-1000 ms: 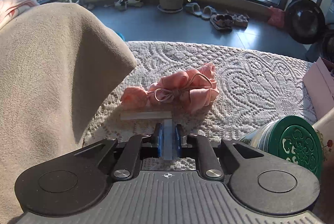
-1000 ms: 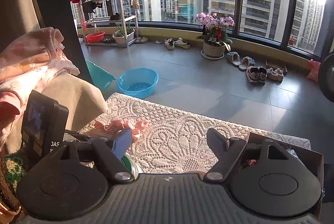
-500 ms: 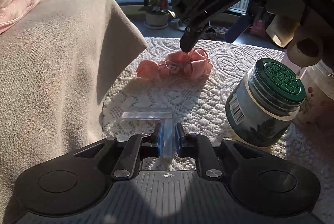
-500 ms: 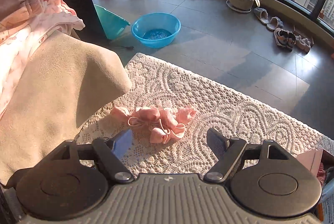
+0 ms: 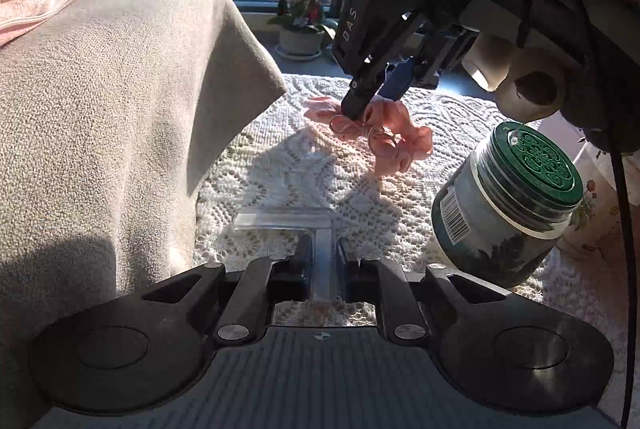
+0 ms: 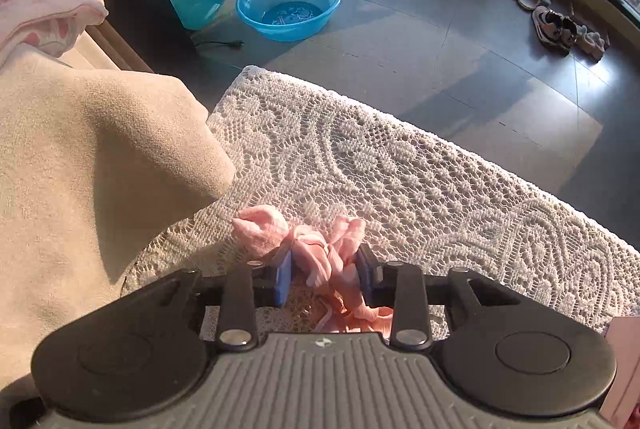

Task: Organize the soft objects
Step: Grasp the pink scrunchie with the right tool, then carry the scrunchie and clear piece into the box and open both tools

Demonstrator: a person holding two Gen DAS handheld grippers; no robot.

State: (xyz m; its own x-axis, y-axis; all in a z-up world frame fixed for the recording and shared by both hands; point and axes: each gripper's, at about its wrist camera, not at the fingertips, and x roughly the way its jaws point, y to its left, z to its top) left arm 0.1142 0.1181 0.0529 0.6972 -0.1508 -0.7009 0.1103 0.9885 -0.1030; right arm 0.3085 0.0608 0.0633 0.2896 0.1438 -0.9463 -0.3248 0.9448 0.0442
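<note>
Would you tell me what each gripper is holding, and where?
Right gripper: pink fabric bundle, at its tied middle. Left gripper: clear T-shaped piece, by its stem.

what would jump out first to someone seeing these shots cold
The right gripper, its jaws just closing, pinches a pink fabric scrunchie in the middle of the white lace tablecloth. A big beige cloth fills the left side, and a green-lidded jar stands to the right near the shut left gripper.

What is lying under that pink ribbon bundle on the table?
The pink fabric ribbon bundle rests on a white lace tablecloth. The tabletop beneath the lace is covered, and the right tongs hide the bundle's near part.
</note>
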